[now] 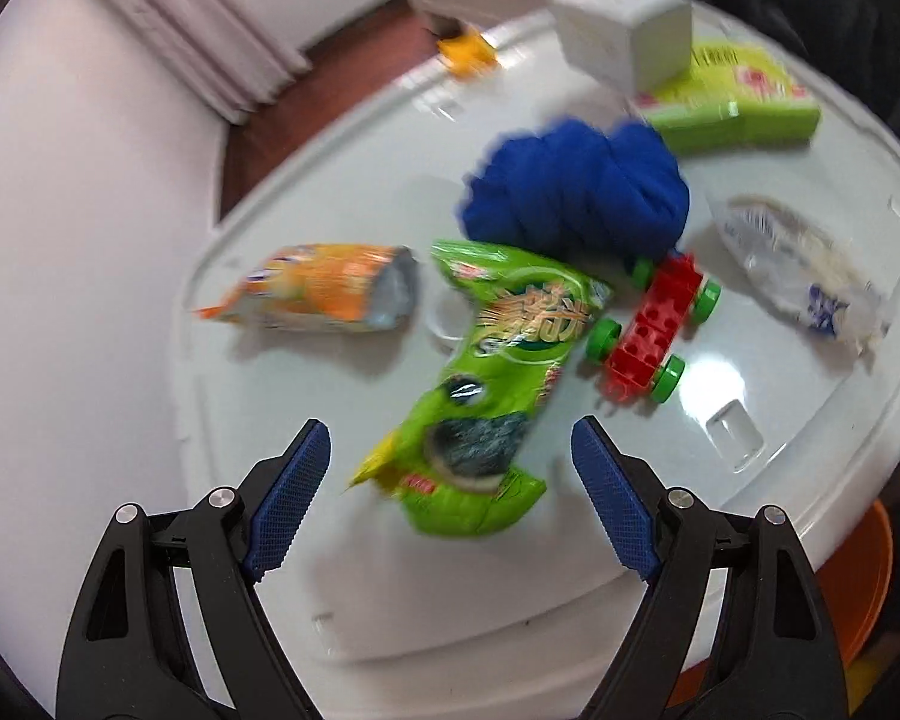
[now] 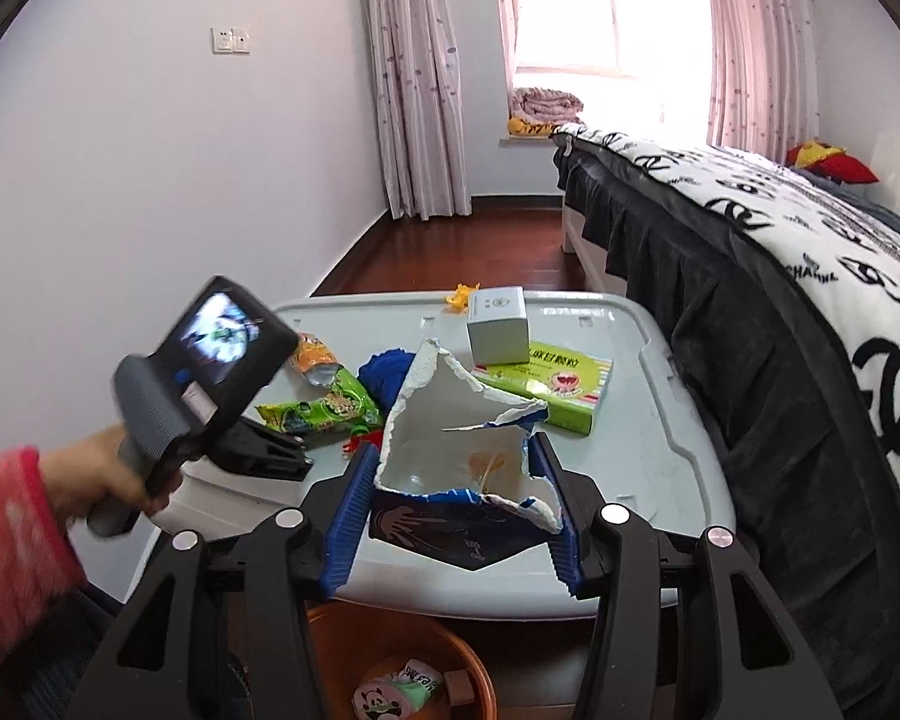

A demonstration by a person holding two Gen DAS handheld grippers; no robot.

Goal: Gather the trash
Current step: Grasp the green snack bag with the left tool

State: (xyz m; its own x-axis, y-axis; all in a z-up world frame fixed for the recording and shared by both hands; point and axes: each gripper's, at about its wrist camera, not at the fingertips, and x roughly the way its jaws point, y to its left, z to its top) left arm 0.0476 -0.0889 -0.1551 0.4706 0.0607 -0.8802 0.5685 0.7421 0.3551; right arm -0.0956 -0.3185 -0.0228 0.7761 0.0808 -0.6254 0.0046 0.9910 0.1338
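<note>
Right gripper (image 2: pixel 453 516) jaws are squeezing a torn blue wrapper (image 2: pixel 459 468); left gripper (image 1: pixel 450 468) jaws are hanging wide apart over a green snack bag (image 1: pixel 486 396).

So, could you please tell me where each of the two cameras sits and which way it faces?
Left wrist: on the left gripper, angled down at the table; open jaws frame the green snack bag.
Right wrist: on the right gripper, facing the window across the table; it grips a torn blue packet above the orange bin; the left hand shows.
Shared: green bag, blue cloth, white box.

Spread claw (image 1: pixel 450 504) above green wrapper (image 1: pixel 486 396)
</note>
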